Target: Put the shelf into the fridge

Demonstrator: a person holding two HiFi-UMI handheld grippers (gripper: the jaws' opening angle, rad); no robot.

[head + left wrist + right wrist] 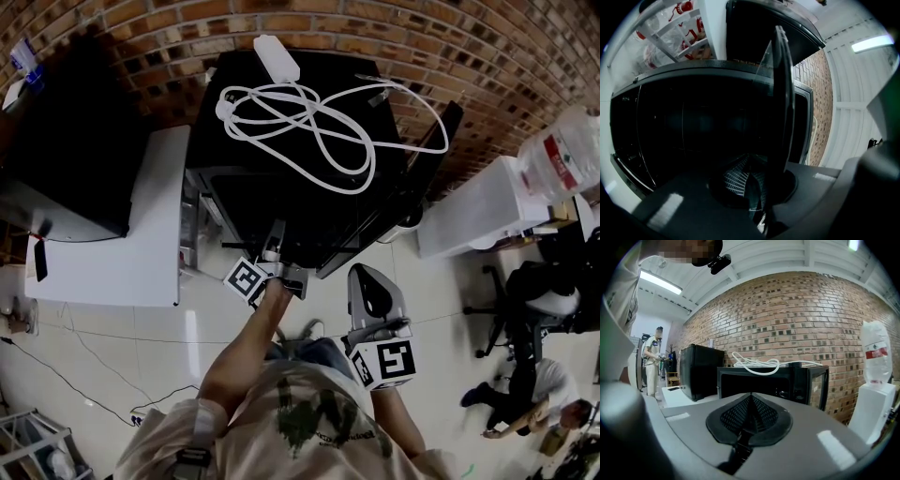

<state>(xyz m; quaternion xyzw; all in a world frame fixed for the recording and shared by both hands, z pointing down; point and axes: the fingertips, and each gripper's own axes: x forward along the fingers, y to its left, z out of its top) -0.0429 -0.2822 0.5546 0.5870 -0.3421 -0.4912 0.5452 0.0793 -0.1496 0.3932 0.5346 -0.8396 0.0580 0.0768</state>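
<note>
A black fridge (211, 150) stands in front of me with its door (412, 178) swung open to the right. Its dark inside (693, 131) fills the left gripper view. My left gripper (274, 251) is at the fridge's open front, shut on a thin dark shelf (780, 103). The shelf stands edge-on between the jaws and reaches up past them. My right gripper (370, 281) hangs back from the fridge, lower right of the left one. Its jaws (751, 401) are shut with nothing between them. The fridge (768, 380) and its open door show straight ahead of it.
A white cable (309, 122) with its adapter (277, 56) lies on the fridge top. A black box (66, 150) sits on a white table (141, 225) at left. At right are a white stand (478, 211), a water bottle (567, 150), a chair (506, 309) and a person (534, 375).
</note>
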